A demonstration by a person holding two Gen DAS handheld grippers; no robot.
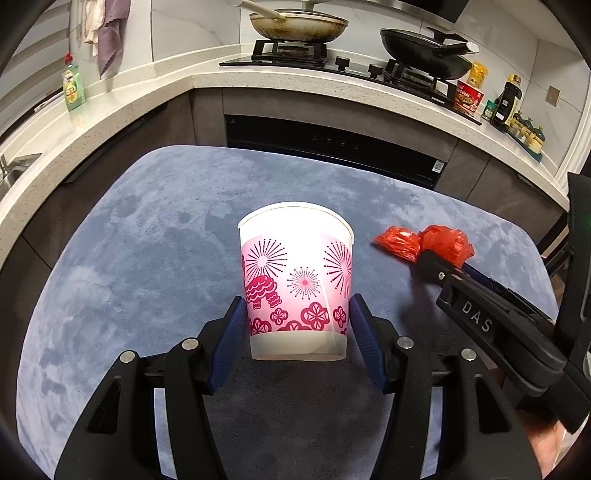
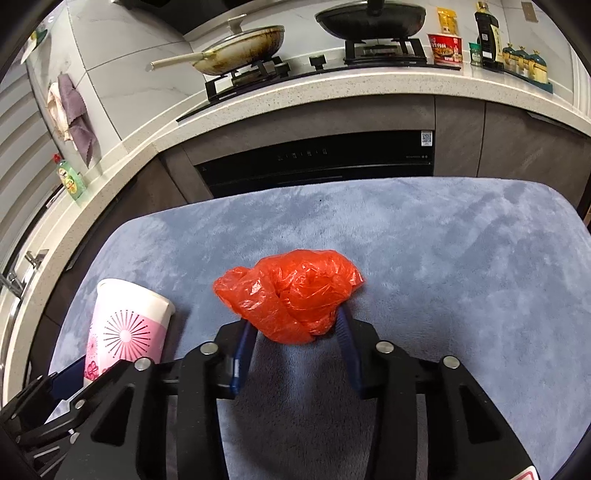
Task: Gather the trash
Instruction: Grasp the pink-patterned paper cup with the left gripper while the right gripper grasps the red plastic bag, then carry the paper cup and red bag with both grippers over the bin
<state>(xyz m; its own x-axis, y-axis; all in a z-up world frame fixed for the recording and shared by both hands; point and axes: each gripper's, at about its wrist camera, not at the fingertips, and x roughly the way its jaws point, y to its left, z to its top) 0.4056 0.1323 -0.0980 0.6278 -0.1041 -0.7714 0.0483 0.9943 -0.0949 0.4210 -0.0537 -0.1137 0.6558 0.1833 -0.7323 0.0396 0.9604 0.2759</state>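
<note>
On the table (image 1: 147, 258) the paper cup (image 1: 295, 277) stands near the middle, between the fingers of the left gripper (image 1: 297, 321), and the plastic bag (image 2: 291, 295) lies to its right, nearer the right edge, between the fingers of the right gripper (image 2: 295, 332).

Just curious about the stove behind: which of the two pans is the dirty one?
The pale pan with the long cream handle, stained brown inside. The black pan beside it looks clean and carries a lid.
</note>
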